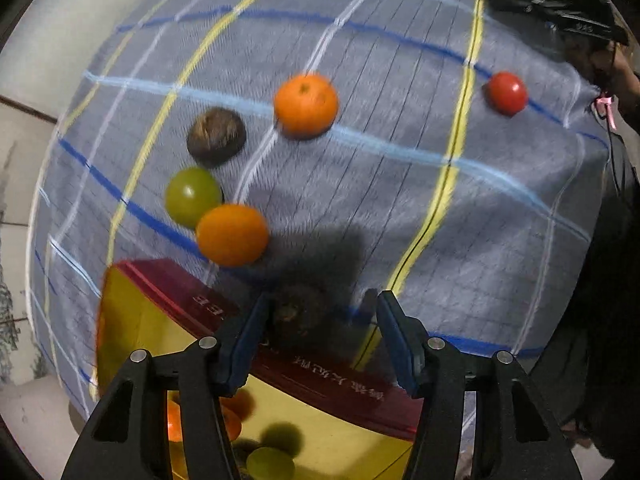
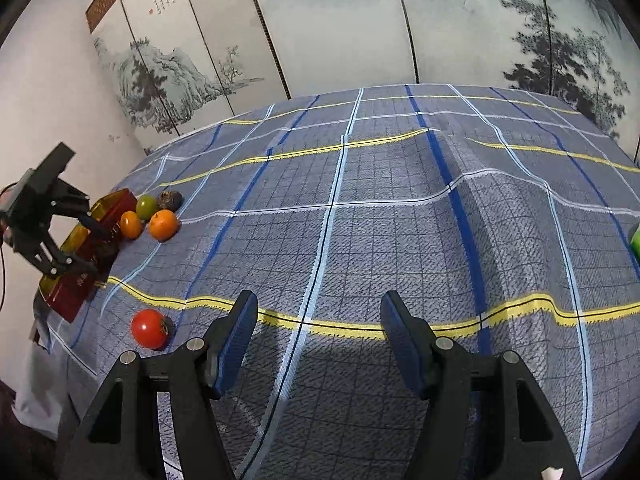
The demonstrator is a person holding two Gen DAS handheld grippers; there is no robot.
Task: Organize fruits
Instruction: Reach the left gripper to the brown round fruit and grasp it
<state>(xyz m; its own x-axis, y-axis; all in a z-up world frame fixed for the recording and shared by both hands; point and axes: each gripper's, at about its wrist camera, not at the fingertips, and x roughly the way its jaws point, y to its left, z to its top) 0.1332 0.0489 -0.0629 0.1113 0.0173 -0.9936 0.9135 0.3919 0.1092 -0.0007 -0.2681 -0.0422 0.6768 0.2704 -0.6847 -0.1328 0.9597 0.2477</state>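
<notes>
In the left wrist view my left gripper (image 1: 318,312) is open above the rim of a red box with a gold inside (image 1: 132,320). A dark brown fruit (image 1: 298,312) lies between its fingers, by the box wall; it is dim. On the plaid cloth lie two oranges (image 1: 306,105) (image 1: 232,235), a green fruit (image 1: 192,197), a brown fruit (image 1: 216,136) and a red tomato (image 1: 507,93). My right gripper (image 2: 318,320) is open and empty over the cloth, right of the tomato (image 2: 149,329). The left gripper also shows in the right wrist view (image 2: 86,246).
The box (image 2: 76,280) sits at the table's left edge; its gold inside shows orange and green shapes, fruit or reflections. A painted folding screen (image 2: 360,24) stands behind the table. A green object (image 2: 635,240) sits at the far right edge. The cloth has a raised fold (image 2: 460,184).
</notes>
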